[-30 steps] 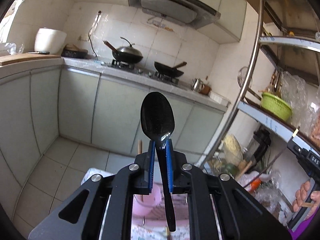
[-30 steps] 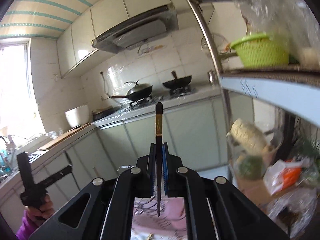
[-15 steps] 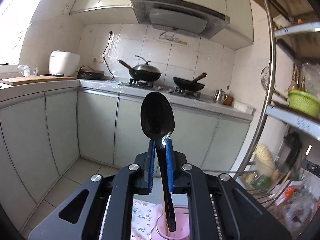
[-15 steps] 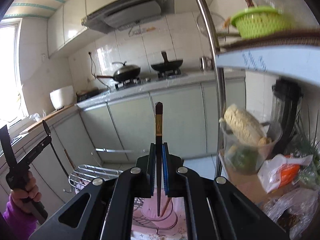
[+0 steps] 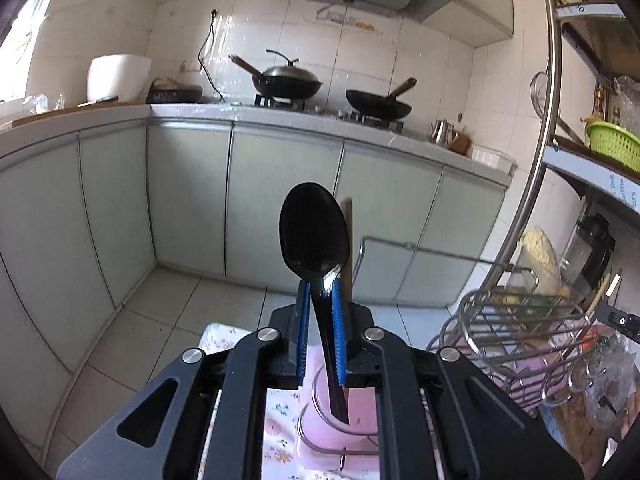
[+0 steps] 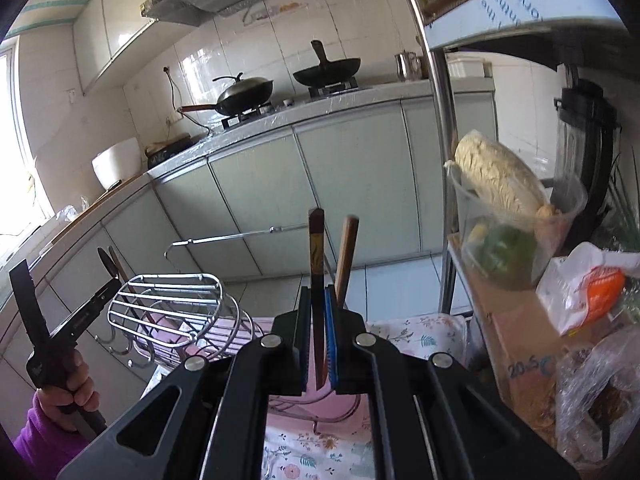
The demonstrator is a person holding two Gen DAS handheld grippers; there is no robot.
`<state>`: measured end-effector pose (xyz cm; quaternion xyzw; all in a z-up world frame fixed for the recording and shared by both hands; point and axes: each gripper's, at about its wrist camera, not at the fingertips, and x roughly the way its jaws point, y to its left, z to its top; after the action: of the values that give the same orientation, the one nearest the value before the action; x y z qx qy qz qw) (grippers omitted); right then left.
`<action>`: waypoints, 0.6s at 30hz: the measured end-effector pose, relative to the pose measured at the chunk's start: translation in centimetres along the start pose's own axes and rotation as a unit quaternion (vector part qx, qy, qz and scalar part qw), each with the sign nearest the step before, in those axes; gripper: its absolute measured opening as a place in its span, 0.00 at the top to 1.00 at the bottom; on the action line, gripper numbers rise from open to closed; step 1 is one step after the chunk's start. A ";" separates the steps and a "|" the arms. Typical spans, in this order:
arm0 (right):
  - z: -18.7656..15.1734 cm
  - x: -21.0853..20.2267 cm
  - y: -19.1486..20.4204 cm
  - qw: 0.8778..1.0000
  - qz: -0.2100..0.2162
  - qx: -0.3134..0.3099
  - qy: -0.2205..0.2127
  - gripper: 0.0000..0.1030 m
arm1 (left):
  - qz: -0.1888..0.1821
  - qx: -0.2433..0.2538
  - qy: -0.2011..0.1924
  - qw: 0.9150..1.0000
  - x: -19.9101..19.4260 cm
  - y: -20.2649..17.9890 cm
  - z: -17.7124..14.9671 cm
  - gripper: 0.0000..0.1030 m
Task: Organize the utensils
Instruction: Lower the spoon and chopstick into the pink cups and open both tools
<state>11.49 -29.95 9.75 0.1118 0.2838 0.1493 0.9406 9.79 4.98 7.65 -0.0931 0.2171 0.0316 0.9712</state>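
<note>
L tongs (image 5: pixel 320 312): closed on black spoon (image 5: pixel 314 236) at neck, bowl up, handle tip over pink cup (image 5: pixel 340 432).
R tongs (image 6: pixel 319 320): closed on dark chopstick (image 6: pixel 316 248), upright.
Handling: both light, stiff; spoon looks glossy, likely slippery, so grip neck.

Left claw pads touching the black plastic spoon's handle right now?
Touching. Left wrist view: the left claw has both blue pads pressed against the black plastic spoon handle, no gap visible either side.
</note>
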 end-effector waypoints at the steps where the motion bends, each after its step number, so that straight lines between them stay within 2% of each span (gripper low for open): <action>1: 0.0 0.1 0.0 1.000 0.000 0.000 0.002 0.94 | -0.001 0.000 0.004 1.000 0.2 0.0 -0.2 0.90; 5: -0.1 0.2 -0.3 1.000 0.002 0.006 0.003 0.94 | -0.009 -0.001 0.027 1.000 0.9 0.0 -0.8 0.90; 11: -0.3 0.7 -1.0 0.999 0.014 0.022 0.022 0.86 | -0.012 -0.003 0.048 0.999 1.5 -0.1 -1.2 0.87; 15: -0.5 0.5 -1.2 0.999 0.019 0.027 0.027 0.79 | -0.018 -0.008 0.057 0.998 1.4 0.2 -1.2 0.71; 18: -0.6 0.1 -1.1 0.999 0.022 0.029 0.026 0.67 | -0.023 -0.011 0.060 0.998 1.1 0.4 -1.1 0.68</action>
<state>11.47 -30.92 8.91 0.1413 0.3102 0.1642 0.9257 10.23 5.14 6.12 -0.1106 0.2727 0.0057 0.9557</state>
